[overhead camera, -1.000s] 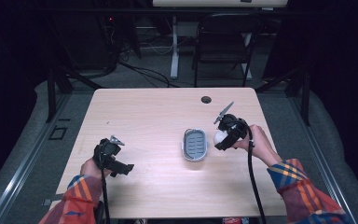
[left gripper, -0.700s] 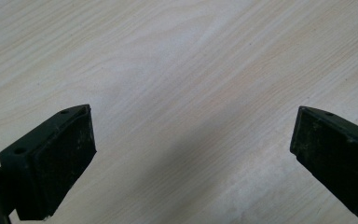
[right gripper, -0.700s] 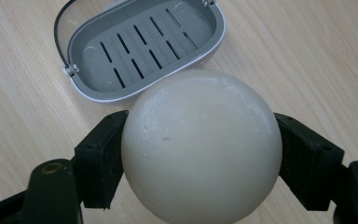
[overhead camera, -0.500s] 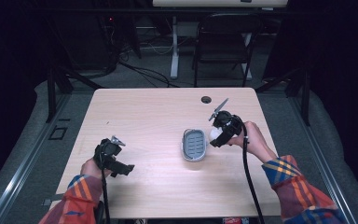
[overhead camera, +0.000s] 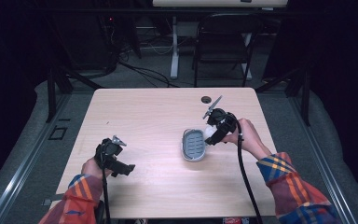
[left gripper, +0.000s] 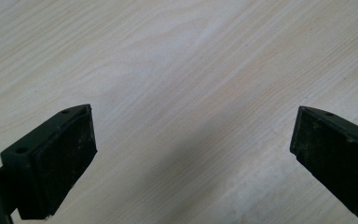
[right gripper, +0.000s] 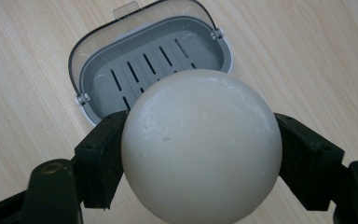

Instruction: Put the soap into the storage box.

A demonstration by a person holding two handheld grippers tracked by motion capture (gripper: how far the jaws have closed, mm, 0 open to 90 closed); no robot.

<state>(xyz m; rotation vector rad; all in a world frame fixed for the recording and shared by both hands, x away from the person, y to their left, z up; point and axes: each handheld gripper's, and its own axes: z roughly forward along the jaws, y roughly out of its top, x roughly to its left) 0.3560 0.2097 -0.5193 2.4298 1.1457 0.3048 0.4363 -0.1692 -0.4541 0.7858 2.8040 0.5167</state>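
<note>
Pale wood table (overhead camera: 158, 116), pretty bare overall. Main thing on it is a grey soap dish (overhead camera: 194, 144) sitting right of centre, with a slotted insert and a clear hinged lid flipped open flat behind it, which you can see well in the right gripper view (right gripper: 154, 60).

Right gripper (overhead camera: 213, 133) is clenched on a round, off-white soap ball (right gripper: 200, 147), one black jaw pressed on each side. It's held just above and beside the dish's right edge, not in it yet. From the gripper's own camera the ball blocks the near part of the dish, so you only get the far half of the tray and the lid's rim. In the high view the ball is just a small white bit (overhead camera: 209, 132) between the black jaws.

Left gripper (overhead camera: 121, 166) is well apart from all that, down by the near-left part of the table, jaws spread wide with nothing between them, just bare wood grain under it in its own view (left gripper: 191, 140).

Other stuff: a small dark round cable hole (overhead camera: 206, 99) near the far edge of the table, a black folding chair (overhead camera: 221, 46) behind it, and cables (overhead camera: 144, 72) running over the grey floor. Plaid sleeves (overhead camera: 293, 186) come in from the bottom.
</note>
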